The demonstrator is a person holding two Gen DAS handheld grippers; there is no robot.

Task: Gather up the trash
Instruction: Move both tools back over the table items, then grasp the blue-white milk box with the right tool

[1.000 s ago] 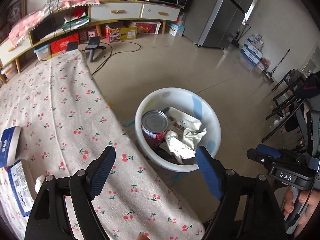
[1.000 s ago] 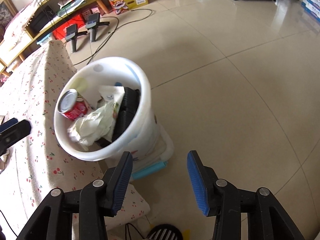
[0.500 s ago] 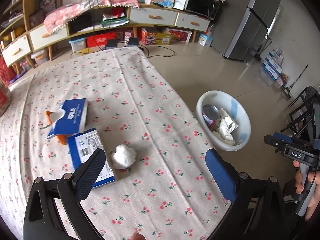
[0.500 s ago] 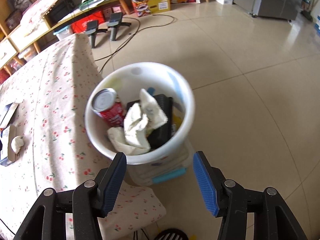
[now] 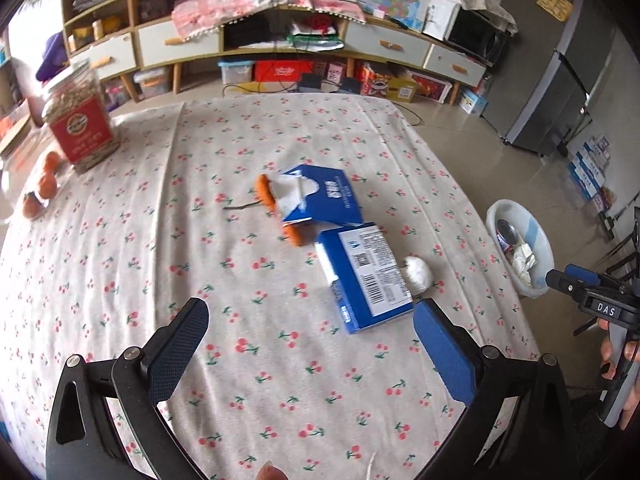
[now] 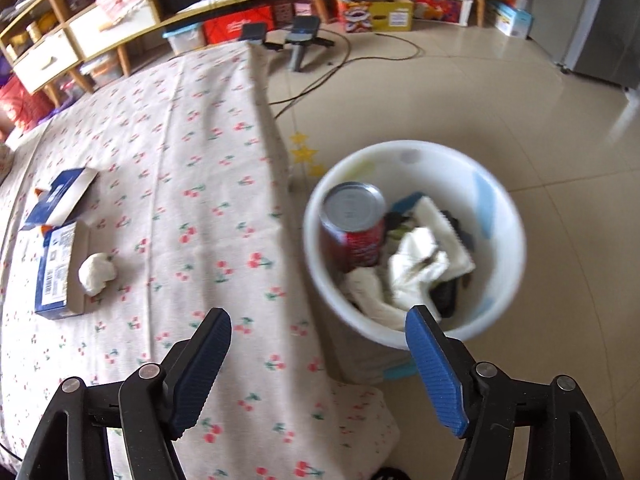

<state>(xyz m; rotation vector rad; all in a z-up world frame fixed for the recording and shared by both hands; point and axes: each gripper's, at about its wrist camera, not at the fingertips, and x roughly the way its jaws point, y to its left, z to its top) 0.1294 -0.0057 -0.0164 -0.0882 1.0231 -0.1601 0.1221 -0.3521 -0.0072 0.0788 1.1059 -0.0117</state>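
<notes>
A white trash bin (image 6: pixel 508 216) stands on the floor beside the table, holding a red can (image 6: pixel 354 226) and crumpled paper (image 6: pixel 416 268). On the cherry-print tablecloth (image 5: pixel 240 280) lie a blue box (image 5: pixel 366 276), an opened blue box (image 5: pixel 324 198) with orange peel (image 5: pixel 263 188) under it, and a white paper wad (image 5: pixel 418 274). My left gripper (image 5: pixel 310 354) is open over the table, nothing between its fingers. My right gripper (image 6: pixel 318 366) hovers at the table edge near the bin (image 5: pixel 520 244), its jaws opening and empty. The box (image 6: pixel 56 266) and wad (image 6: pixel 97 272) show left in the right wrist view.
A jar with a red label (image 5: pixel 78 120) and small oranges (image 5: pixel 46 184) sit at the table's far left. Shelving and drawers (image 5: pixel 280 40) line the back wall, a grey fridge (image 5: pixel 560 92) stands at right. A hand (image 5: pixel 624 360) holds the other gripper's handle at the right edge.
The left gripper swung from above the bin to over the table, bringing the boxes and wad into view, and opened wider. The right gripper shifted toward the table edge and its jaws spread.
</notes>
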